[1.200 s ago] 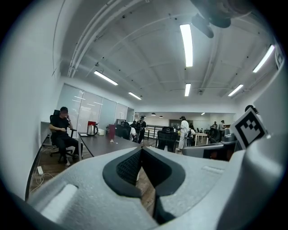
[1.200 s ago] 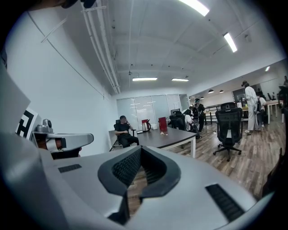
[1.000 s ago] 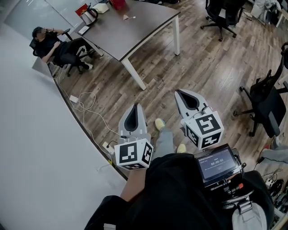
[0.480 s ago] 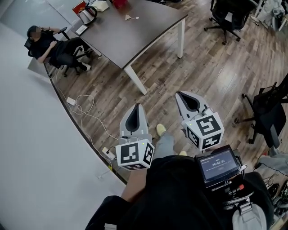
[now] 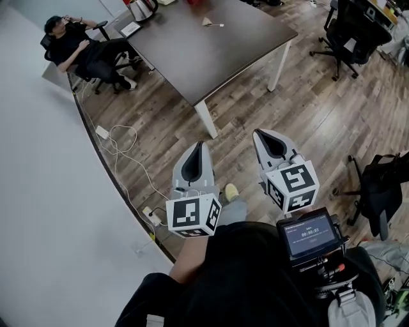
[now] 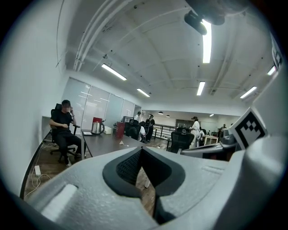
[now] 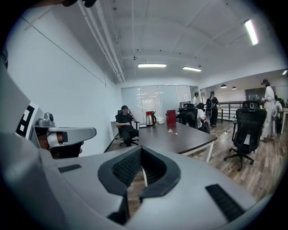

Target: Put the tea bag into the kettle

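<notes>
Two grippers, both closed and empty. The left gripper [image 5: 199, 148] and right gripper [image 5: 261, 135] are held side by side in front of the body. In each gripper view the jaws press together with nothing between them.

- Tea bag [image 5: 208, 22]: a small pale triangle with a thin tail, lying on the far half of the dark table [image 5: 211, 64], well apart from both grippers.
- Kettle [image 5: 143, 7]: at the table's far left corner, near a seated person [image 5: 83, 48] and well apart from the tea bag. It is too small to tell whether the lid is on.

Step in hand, as I read it: the approach to the table, with nothing touched yet.

Doing it well:
- Close in on the table side nearest the tea bag, so that one reach covers both bag and kettle.
- Stay clear of the loose cables [image 5: 121, 144] on the floor along the wall.
- Open the picking jaws before reaching the bag, not over it.
- The bag looks light and flat-based. Come in low and nip the raised peak or the tail; a push would likely slide it across the smooth top.
- Check the kettle lid on arrival. The free gripper may have to lift the lid or steady the body.
</notes>
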A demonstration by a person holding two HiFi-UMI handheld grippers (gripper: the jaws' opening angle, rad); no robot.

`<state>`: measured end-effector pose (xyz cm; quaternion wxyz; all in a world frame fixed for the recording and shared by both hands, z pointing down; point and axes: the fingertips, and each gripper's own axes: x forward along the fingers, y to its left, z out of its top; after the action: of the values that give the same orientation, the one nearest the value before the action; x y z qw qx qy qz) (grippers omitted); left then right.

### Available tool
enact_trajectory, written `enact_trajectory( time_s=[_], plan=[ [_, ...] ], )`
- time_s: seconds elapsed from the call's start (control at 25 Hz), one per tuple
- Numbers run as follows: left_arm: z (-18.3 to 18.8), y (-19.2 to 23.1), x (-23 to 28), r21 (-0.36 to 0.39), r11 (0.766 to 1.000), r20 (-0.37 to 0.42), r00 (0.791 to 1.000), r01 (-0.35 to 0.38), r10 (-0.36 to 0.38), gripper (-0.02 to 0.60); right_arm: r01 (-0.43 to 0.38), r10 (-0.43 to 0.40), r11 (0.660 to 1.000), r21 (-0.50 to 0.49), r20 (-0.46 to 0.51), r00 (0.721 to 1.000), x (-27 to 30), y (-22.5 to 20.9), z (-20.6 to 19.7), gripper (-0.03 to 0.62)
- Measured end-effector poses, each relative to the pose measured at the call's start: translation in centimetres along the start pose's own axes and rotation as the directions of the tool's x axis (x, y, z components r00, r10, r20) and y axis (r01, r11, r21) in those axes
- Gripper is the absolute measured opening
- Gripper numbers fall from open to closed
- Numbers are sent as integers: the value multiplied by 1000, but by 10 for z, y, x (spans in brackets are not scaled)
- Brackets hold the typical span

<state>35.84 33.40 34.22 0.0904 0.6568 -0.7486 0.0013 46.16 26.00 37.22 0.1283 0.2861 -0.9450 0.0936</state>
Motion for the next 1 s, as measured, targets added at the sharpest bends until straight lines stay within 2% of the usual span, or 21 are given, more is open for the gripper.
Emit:
enact_trajectory(
  time_s=[0.2, 0.48, 1.0],
  plan=[
    [9, 34, 25, -20, 1000, 6, 1000, -9, 9, 5, -7, 6, 1000, -16, -14, 1000, 40, 5, 14, 5],
    [22, 60, 50, -21, 1000, 36, 999, 0, 1, 5, -10, 9, 999, -36, -21, 1000, 80, 8, 27, 6],
    [35, 76, 59, -20, 1000, 55, 998, 2, -1, 5, 15, -14, 999, -36, 25, 1000, 94, 5, 50, 5]
  ],
)
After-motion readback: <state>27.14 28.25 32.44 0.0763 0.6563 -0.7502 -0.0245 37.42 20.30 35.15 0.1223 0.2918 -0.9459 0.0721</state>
